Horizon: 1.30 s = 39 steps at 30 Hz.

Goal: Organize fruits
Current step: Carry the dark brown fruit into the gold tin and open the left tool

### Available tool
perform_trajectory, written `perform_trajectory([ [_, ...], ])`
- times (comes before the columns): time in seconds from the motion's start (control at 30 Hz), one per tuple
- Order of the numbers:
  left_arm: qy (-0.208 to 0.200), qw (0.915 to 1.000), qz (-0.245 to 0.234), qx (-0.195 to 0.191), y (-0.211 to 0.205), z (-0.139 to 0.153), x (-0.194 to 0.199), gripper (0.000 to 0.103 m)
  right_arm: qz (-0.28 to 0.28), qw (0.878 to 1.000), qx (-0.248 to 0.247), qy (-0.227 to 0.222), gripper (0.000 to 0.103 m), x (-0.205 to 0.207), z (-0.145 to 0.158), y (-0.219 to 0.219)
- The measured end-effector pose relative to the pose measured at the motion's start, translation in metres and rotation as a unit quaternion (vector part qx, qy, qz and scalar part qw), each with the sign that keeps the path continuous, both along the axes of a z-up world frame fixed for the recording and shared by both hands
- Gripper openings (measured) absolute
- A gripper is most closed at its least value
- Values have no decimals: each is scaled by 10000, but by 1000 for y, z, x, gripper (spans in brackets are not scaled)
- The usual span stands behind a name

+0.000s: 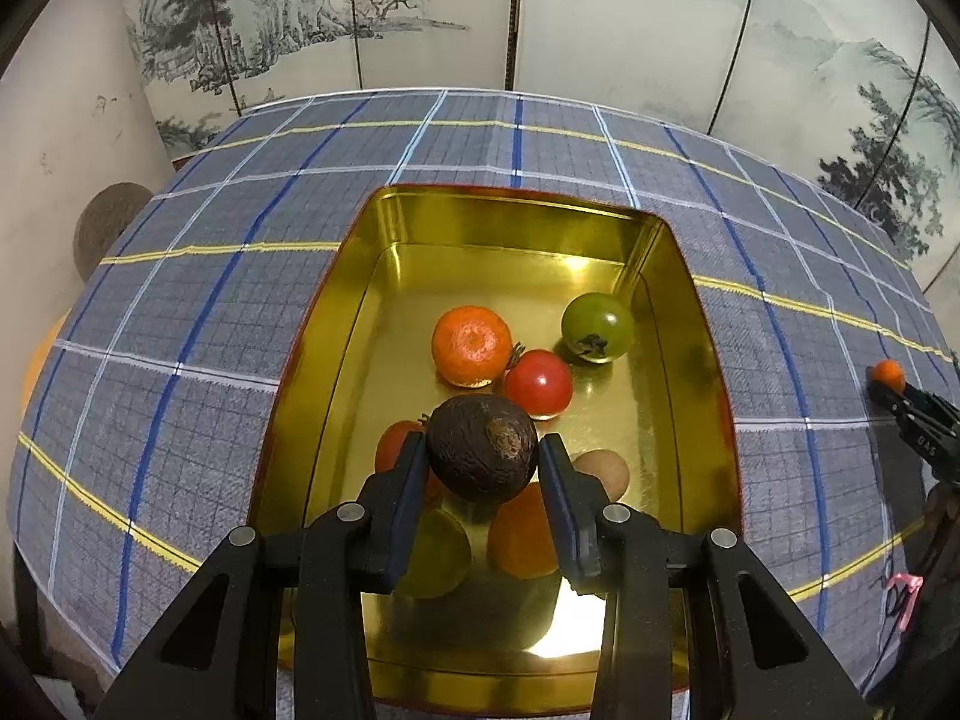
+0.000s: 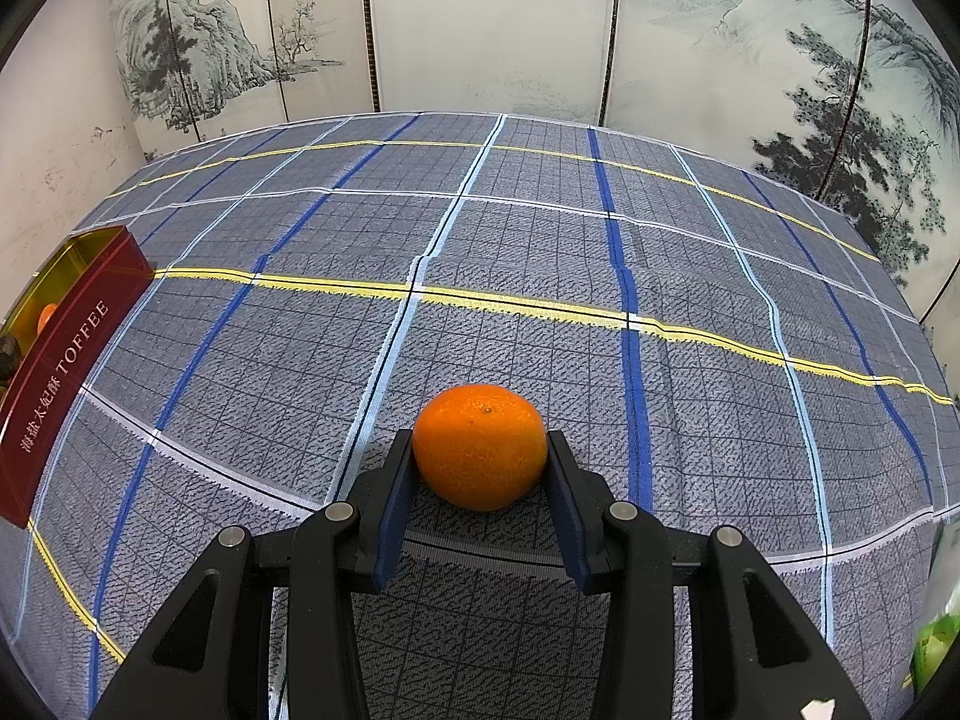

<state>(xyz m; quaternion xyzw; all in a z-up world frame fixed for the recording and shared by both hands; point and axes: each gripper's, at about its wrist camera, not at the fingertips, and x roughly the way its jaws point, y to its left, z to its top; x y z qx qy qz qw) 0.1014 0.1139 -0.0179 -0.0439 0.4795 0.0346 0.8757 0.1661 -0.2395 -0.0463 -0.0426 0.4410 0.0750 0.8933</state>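
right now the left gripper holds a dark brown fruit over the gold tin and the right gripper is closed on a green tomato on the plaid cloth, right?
Not quite. The right gripper is closed on an orange mandarin, not a green tomato, as the right wrist view shows. The rest stands: the left gripper holds the dark brown fruit over the gold tin, and the mandarin sits on the plaid cloth.
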Motion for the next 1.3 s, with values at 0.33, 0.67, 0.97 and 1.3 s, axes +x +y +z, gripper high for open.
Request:
perform_trajectory([
  [0.33, 25, 9997, -70, 216, -5, -7, 0, 39, 0, 10000, 0, 0, 39, 0, 0, 0],
  [0.67, 1, 9994, -64, 353, -8, -7, 0, 40, -1, 10000, 3, 2, 39, 0, 0, 0],
  [0.97, -148, 9990, -34, 409, -9, -2, -2, 40, -2, 10000, 4, 3, 39, 0, 0, 0],
  [1.3, -312, 9987, 77, 405, -9, 8, -7, 42, -6, 10000, 37, 6, 40, 0, 0, -1],
])
